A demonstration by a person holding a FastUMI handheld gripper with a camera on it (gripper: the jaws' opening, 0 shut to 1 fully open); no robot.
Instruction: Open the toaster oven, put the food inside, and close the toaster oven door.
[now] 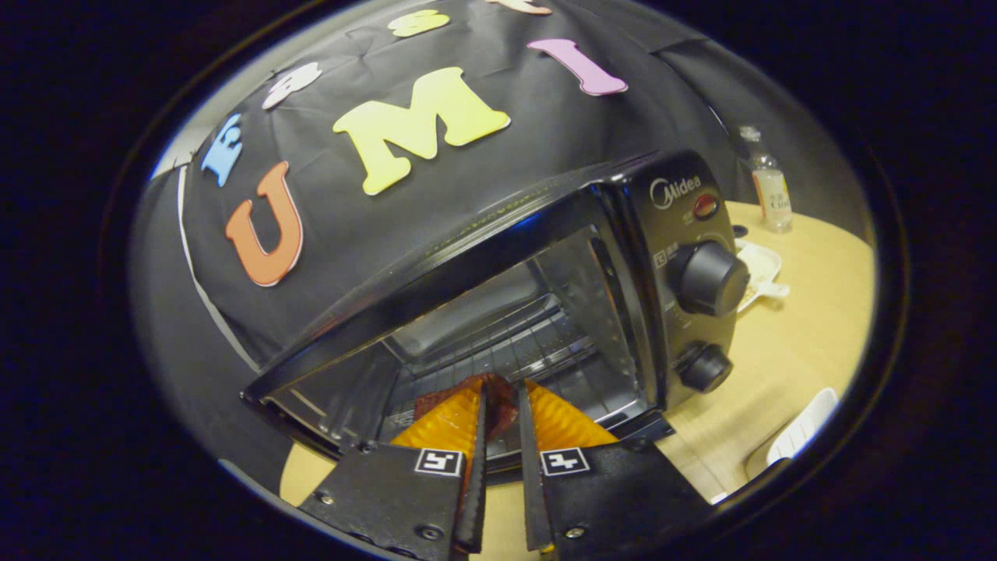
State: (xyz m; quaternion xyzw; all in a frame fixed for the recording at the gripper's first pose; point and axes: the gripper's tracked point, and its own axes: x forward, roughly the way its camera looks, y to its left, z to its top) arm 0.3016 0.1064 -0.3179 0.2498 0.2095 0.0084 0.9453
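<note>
The black toaster oven (545,234) stands on the wooden table (810,327) with its door down and its cavity and wire rack (498,343) open to me. My gripper (500,399) reaches toward the oven mouth, tilted, with its fingers shut on a dark reddish-brown piece of food (498,405). The food sits between the fingertips, just at the front of the rack. Two control knobs (709,276) are on the oven's right panel.
Right of the oven lies a white dish (759,269) on the table, and a clear bottle (769,187) stands behind it. Another white object (806,432) lies near the table's front right edge. The black cloth wall hangs close behind the oven.
</note>
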